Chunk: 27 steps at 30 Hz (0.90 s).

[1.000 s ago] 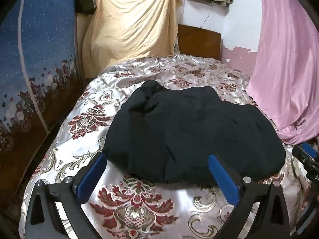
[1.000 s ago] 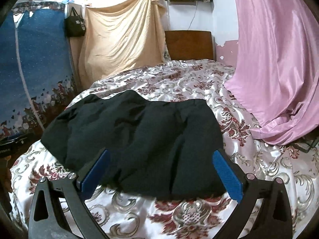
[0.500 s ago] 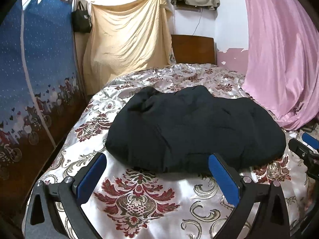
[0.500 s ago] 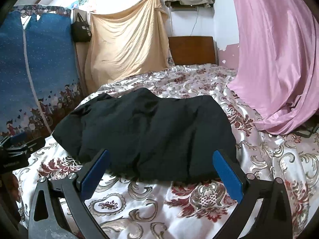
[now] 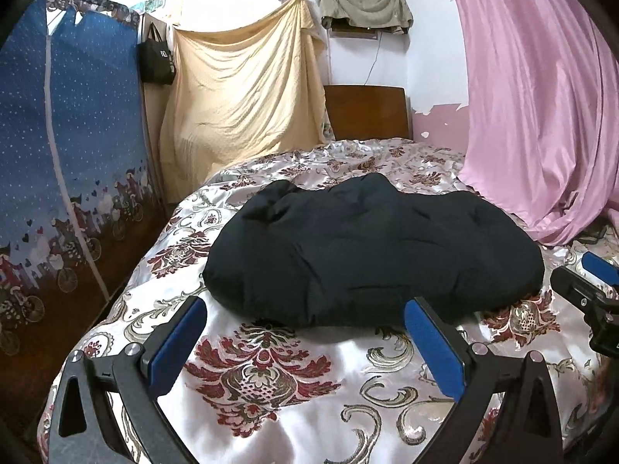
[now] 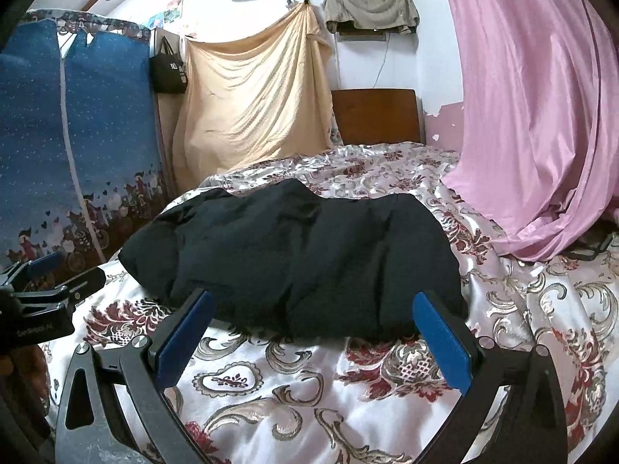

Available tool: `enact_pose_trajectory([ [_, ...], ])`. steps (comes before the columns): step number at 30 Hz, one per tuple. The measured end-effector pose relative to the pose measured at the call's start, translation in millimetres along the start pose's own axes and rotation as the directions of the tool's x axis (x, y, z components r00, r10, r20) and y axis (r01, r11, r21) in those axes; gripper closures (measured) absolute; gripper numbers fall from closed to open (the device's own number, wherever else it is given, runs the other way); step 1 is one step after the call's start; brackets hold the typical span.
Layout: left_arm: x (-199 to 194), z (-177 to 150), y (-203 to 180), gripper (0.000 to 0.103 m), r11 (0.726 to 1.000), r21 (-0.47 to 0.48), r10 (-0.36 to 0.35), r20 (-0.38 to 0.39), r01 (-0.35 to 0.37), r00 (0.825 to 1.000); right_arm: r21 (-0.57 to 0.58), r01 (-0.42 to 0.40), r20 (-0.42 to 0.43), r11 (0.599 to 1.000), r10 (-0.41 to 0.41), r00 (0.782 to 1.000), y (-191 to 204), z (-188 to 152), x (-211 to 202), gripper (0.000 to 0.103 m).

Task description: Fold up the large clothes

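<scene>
A bulky black garment (image 5: 367, 255) lies folded into a rounded mound in the middle of the bed; the right wrist view shows the same garment (image 6: 301, 255). My left gripper (image 5: 305, 321) hovers open just short of its near edge, blue pads wide apart with nothing between them. My right gripper (image 6: 313, 317) is open too, also a little back from the garment's near edge and holding nothing. Each gripper shows at the edge of the other's view: the right gripper (image 5: 588, 286) at far right, the left gripper (image 6: 42, 290) at far left.
The bed wears a shiny floral cover (image 5: 271, 379). A blue printed wardrobe (image 5: 58, 162) stands along the left side. A pink curtain (image 5: 541, 96) drapes onto the bed's right side. A beige sheet (image 5: 240, 96) and wooden headboard (image 5: 367, 112) stand at the far end.
Both grippers have pulled back and up from the garment, staying open. The views now take in more of the room, and the garment lies still on the bed.
</scene>
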<state>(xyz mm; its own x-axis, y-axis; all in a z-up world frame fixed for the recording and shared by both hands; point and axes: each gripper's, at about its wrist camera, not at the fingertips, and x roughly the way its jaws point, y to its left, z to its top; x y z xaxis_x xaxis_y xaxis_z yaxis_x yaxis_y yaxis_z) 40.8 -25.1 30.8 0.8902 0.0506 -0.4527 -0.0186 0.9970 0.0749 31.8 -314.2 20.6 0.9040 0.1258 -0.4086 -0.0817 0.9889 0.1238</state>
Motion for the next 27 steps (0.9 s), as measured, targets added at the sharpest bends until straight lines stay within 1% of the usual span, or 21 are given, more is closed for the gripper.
enact_pose_trajectory([
  [8,-10,-9,3,0.000,1.000,-0.009,-0.026,0.032,0.026,0.999,0.000,-0.001,0.044,1.000,0.001,0.999,2,-6,-13,0.002],
  [14,-19,-17,5,0.000,0.999,-0.013,-0.046,0.059,0.046,0.997,-0.019,-0.007,0.061,1.000,0.008,0.998,8,-16,-23,0.002],
  [27,-27,-32,3,0.000,0.997,-0.015,-0.072,0.085,0.073,0.994,-0.031,-0.026,0.053,0.999,0.028,0.998,14,-27,-32,0.002],
])
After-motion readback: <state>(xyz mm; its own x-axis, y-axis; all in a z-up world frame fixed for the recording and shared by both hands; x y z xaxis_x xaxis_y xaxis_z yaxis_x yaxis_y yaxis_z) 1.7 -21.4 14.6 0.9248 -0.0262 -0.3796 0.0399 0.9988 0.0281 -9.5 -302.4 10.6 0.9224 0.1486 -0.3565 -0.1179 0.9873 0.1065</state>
